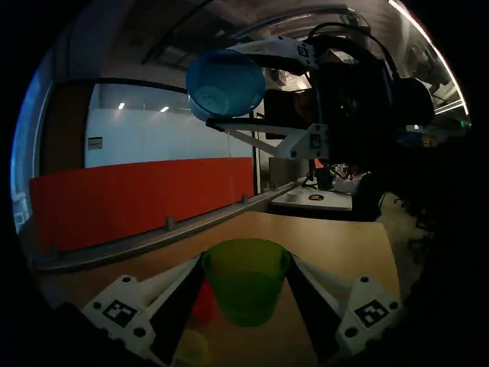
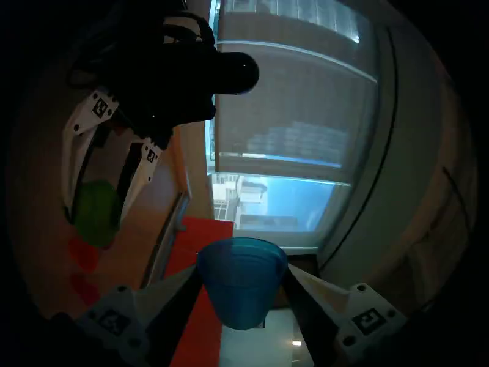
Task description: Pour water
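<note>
Clearly, the left gripper (image 1: 246,270) has its fingers pressed on both sides of a green cup (image 1: 246,292), upright at 6 o'clock in the left gripper view. The cup's base is cut off, so whether it rests on the wooden worktop (image 1: 342,244) cannot be told. At 12 o'clock the right gripper (image 1: 221,87) holds a blue cup (image 1: 227,78) between its fingers, tipped mouth-first toward the camera. Any water inside is too dim to make out. At 7 o'clock a red cup (image 1: 203,304) and a yellow cup (image 1: 194,348) are half hidden behind a finger.
</note>
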Demonstrator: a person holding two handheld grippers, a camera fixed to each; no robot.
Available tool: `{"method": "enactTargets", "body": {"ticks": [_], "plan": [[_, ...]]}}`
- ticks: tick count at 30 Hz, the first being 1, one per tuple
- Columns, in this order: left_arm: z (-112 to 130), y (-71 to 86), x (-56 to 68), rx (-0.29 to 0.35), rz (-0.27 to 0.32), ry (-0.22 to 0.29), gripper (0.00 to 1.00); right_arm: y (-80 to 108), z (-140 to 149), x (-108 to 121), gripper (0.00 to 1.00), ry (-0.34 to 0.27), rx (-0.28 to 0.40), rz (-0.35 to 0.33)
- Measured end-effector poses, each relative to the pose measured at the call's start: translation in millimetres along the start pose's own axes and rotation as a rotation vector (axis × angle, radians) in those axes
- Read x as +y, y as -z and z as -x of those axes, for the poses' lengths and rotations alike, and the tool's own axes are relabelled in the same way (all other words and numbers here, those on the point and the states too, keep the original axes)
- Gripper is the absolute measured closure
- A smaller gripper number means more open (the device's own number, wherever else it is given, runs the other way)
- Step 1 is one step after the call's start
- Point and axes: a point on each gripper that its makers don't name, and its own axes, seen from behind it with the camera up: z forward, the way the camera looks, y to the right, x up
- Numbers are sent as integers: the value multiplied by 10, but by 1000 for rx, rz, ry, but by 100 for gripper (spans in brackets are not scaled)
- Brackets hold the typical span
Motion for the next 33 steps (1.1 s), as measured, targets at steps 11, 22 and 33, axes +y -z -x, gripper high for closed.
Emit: {"method": "enactTargets", "body": {"ticks": [11,22,33], "plan": [[-10,-7,2,-1,0,0,12,33,11,-12,11,-69,9,-1],[-29,1,23,-2,1,-3,12,66,143,-108,11,-422,-5,6],[-38,31,9,-4,-3,-5,12,96,222,-296,11,-864,-3,-20]]}}
